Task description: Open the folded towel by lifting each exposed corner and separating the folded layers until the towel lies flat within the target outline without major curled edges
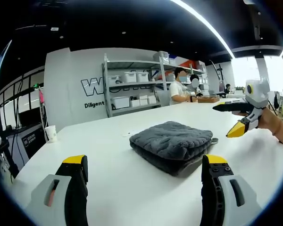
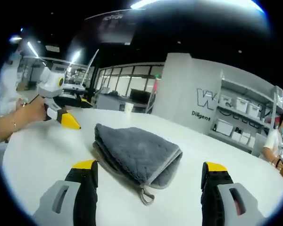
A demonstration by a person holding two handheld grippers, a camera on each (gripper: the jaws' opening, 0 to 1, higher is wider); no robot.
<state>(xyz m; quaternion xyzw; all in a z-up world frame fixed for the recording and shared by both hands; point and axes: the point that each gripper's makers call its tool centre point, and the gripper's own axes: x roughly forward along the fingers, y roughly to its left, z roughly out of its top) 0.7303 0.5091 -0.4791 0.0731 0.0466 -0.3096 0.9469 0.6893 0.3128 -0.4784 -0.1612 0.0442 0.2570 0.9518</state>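
Grey towel (image 1: 172,143) sitting folded in a thick stack out on the bare middle of the white table (image 1: 108,141), well clear of every edge. Nothing opened yet, so still at step 1: picking a corner. No target outline visible on the tabletop, so can't say where it should end up.

Left gripper (image 1: 144,176) hovering just short of the stack, jaws spread wide, nothing between them. Right gripper (image 2: 151,181) same deal from the other side, jaws wide and empty, towel (image 2: 137,153) just ahead. Each gripper also showing up in the other's view, held off the table by a hand: the right one (image 1: 236,120) and the left one (image 2: 66,113), both well apart from the towel.

Tips for doing this bit well, just a judgement call:
- From the right gripper view, hanging loop (image 2: 146,195) and the open layered corner pointing right at the camera. Probably the easiest place to start.
- Pinch only the top layer near that corner, not the whole stack. Fabric looks plush and thick, so easy to grab 2 layers by mistake.
- Pin the lower layers with the left gripper while peeling, otherwise likely to drag the whole bundle across the slick table.
- Lift low and lay it over slowly to avoid curled edges.
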